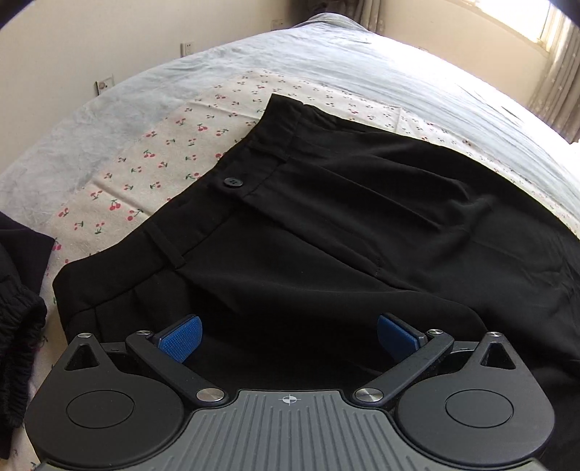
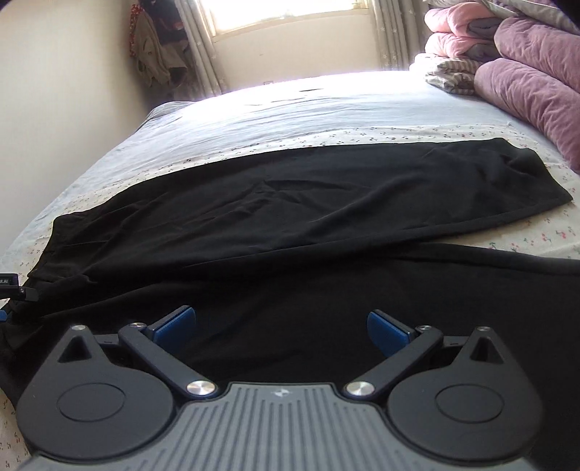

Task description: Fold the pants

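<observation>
My left gripper [image 1: 288, 335], a black two-finger tool with blue ribbed pads [image 1: 181, 337], hangs with its jaws spread wide and nothing between them, low over the upper part of a pair of black dress pants [image 1: 326, 224] made of smooth woven fabric. From this camera the waistband [image 1: 224, 188] runs diagonally just ahead of the fingers, with a round black button [image 1: 232, 181] at its middle and a narrow belt loop [image 1: 166, 246] nearer to me. The pants lie flat, front side up, on a cream bed sheet printed with small red cherries [image 1: 145, 155], which rests on a pale blue-grey bedspread [image 1: 253, 61]. At the left edge sits a second dark garment with a gathered elastic edge [image 1: 18, 326]. My right gripper [image 2: 281, 331], the same black tool with blue pads [image 2: 174, 326], is also spread wide and holds nothing, hovering over the near pant leg. From its camera the far leg [image 2: 326, 195] stretches flat across the bed to a hem [image 2: 536, 181] at the right, and the two legs part there, showing a wedge of the cherry sheet between them. Beyond, at the right, folded pink and purple quilted blankets [image 2: 525, 72] are stacked on the bed, and a bright window with curtains [image 2: 290, 14] fills the far wall.
</observation>
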Tool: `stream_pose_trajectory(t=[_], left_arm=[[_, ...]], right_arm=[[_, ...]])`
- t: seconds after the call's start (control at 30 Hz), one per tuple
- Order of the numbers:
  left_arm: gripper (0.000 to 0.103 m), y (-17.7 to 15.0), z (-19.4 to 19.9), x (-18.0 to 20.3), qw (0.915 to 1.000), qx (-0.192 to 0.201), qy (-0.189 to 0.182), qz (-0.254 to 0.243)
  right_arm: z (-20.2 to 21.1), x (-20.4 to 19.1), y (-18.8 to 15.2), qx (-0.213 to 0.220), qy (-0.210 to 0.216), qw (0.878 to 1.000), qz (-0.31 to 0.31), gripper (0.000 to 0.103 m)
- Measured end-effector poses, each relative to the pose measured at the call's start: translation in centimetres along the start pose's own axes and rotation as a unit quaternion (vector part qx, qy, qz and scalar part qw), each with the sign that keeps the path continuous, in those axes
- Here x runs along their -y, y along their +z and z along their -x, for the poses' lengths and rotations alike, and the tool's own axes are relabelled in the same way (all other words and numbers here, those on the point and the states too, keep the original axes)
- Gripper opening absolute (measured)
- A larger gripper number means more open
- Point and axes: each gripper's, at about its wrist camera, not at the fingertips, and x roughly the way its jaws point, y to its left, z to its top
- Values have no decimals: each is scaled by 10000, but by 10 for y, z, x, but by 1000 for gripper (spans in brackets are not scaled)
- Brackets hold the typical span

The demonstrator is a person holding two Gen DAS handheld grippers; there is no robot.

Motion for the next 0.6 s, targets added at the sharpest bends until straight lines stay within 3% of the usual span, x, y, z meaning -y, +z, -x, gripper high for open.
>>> stream_pose_trajectory(t=[0.07,0.2,0.3,0.37,0.47,0.6], left_arm=[[103,4,-7,-13,9997,-56,73,230],[103,8,-24,-35,9966,-198,554,578],[103,7,-34,-49,9928,-308,864,773],[103,8,-34,-49,9920,-353,896,819],[102,10,-35,-50,9902,-366,926,979],[103,12,-35,-53,9888,-393,862,1157]], right_arm=[[-20,-28,18,-66,286,9993,246,90],[-89,-94,60,-577,777,9923,767,90],[-153,-142,80,-1175,765,9817,1292,90],[-196,-165,87,-1558,581,9766,1363,81],[-232,-198,97,-1201,187,9748,1871,81],[-269,-203,132,-1111,2,9832,1445,90]])
